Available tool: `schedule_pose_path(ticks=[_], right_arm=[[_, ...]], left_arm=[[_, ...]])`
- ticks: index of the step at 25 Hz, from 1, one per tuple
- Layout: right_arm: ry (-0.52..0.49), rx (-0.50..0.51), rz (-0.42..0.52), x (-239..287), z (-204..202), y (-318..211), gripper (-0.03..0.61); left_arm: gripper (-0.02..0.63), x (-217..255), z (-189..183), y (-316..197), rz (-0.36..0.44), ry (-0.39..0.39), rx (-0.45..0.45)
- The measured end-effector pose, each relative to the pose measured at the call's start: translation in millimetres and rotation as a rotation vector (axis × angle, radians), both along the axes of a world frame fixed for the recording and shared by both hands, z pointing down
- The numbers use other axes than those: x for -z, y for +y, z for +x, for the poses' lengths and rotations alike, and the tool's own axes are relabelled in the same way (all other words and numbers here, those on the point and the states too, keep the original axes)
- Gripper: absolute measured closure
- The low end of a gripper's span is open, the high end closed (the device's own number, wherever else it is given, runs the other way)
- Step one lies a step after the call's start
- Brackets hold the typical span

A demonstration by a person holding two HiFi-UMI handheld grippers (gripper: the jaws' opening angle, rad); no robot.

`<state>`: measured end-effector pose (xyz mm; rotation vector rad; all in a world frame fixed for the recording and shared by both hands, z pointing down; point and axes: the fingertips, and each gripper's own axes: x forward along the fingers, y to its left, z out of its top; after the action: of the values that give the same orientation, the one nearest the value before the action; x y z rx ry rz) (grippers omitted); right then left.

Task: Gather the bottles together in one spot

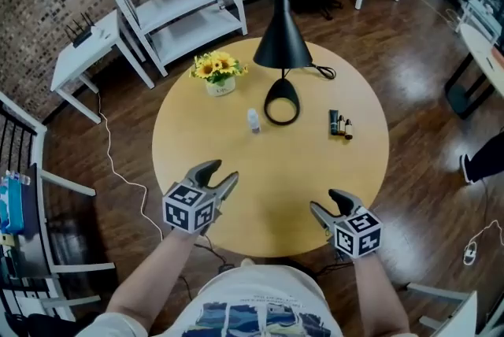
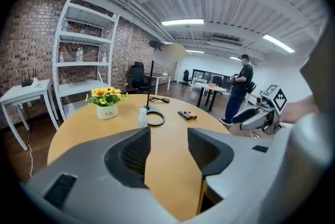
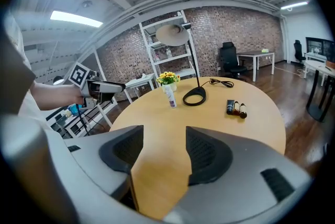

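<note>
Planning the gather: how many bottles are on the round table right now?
4. One pale bottle stands alone left of the lamp base; three small dark bottles sit side by side to its right. The flower pot could hide another.

The grey plastic left gripper (image 1: pixel 223 172) and matching right gripper (image 1: pixel 324 201) point forward and downward, jaws spread, gripping nothing.
</note>
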<state>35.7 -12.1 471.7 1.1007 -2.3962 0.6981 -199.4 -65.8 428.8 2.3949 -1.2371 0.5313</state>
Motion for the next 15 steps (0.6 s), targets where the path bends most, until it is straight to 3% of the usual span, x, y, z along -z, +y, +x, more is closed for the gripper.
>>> schedule_pose_path(ticks=[8,15], right_arm=[[0.038,0.015,-0.01,17.0,-49.9,87.2,0.299],[0.062,0.023,-0.002,27.3,-85.0,133.0,0.299]], left_arm=[[0.413,-3.2,-34.6,120.3,-0.072,0.023,0.013],[0.413,-7.6,-49.6,176.2,-0.114,0.042,-0.009]])
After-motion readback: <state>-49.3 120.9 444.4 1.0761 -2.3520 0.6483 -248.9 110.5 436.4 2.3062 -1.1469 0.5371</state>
